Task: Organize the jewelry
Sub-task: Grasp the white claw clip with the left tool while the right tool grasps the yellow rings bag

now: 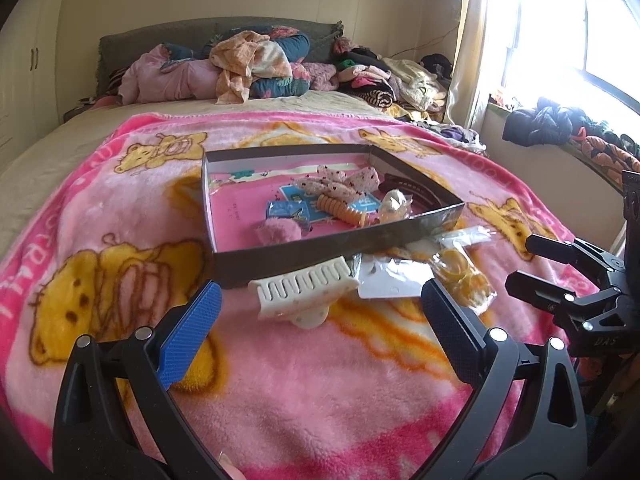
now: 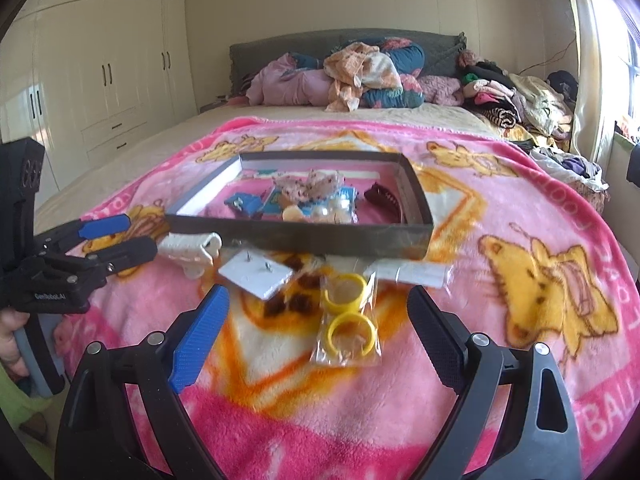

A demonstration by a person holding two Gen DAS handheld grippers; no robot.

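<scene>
A shallow dark box [image 1: 320,249] [image 2: 300,237] lies on the pink blanket and holds a spotted bow, an orange spiral tie [image 1: 340,208], a pink pompom, blue cards and a dark claw clip [image 2: 382,196]. In front of it lie a white hair clip [image 1: 304,288] [image 2: 192,254], a white earring card [image 1: 390,282] [image 2: 256,276] and a clear packet of yellow rings [image 1: 466,276] [image 2: 348,320]. My left gripper [image 1: 320,286] [image 2: 140,234] is open, its tips either side of the white clip. My right gripper [image 2: 318,294] [image 1: 520,260] is open, just short of the ring packet.
A pink bear-print blanket [image 2: 520,240] covers the near part of the bed. Piles of clothes and bedding [image 1: 248,68] sit at the headboard. A window with a cluttered sill [image 1: 560,120] is to the right, wardrobes [image 2: 100,72] to the left. A hand [image 2: 10,340] holds the left gripper's handle.
</scene>
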